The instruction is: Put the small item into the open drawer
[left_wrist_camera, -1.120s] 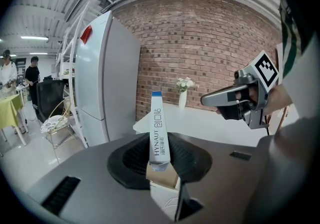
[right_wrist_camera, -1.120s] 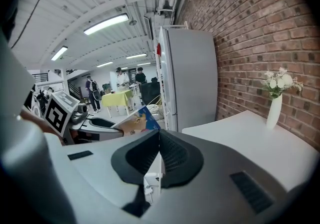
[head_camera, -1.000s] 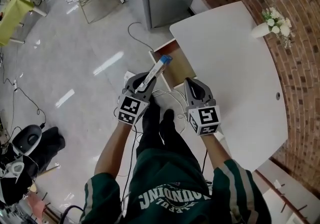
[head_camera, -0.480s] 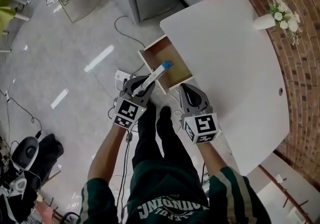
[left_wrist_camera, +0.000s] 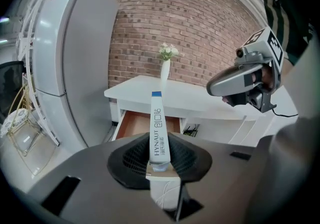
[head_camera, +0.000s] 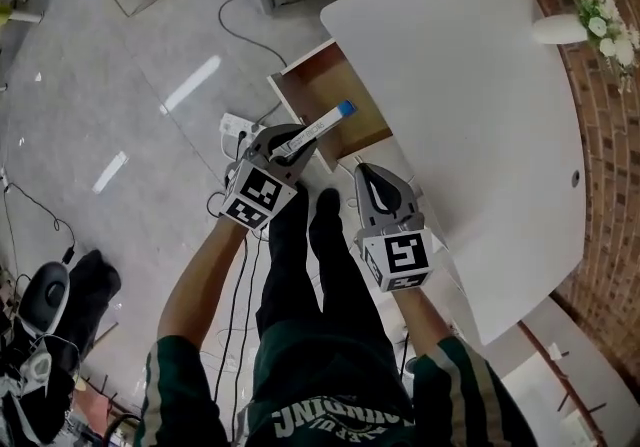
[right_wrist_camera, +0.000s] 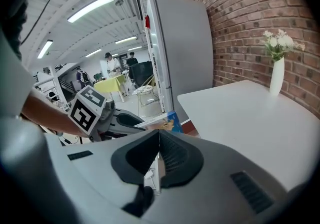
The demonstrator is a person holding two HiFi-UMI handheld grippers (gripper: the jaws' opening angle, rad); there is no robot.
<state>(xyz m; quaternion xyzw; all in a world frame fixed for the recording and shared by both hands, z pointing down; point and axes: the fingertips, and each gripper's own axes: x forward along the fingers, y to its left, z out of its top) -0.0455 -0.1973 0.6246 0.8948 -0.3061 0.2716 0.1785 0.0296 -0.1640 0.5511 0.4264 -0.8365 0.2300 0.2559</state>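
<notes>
left gripper (left_wrist_camera: 160, 162) jaws clamped on base of small white tube (left_wrist_camera: 159, 130) | blue tip sticks out ahead of jaws, toward open drawer (head_camera: 322, 93) | drawer: bare wood floor showing | right gripper (right_wrist_camera: 157, 157) jaws pressed together, empty

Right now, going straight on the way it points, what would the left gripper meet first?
Probably the open drawer: the left gripper aims its slim white box at the wooden interior, though depth is unclear.
</notes>
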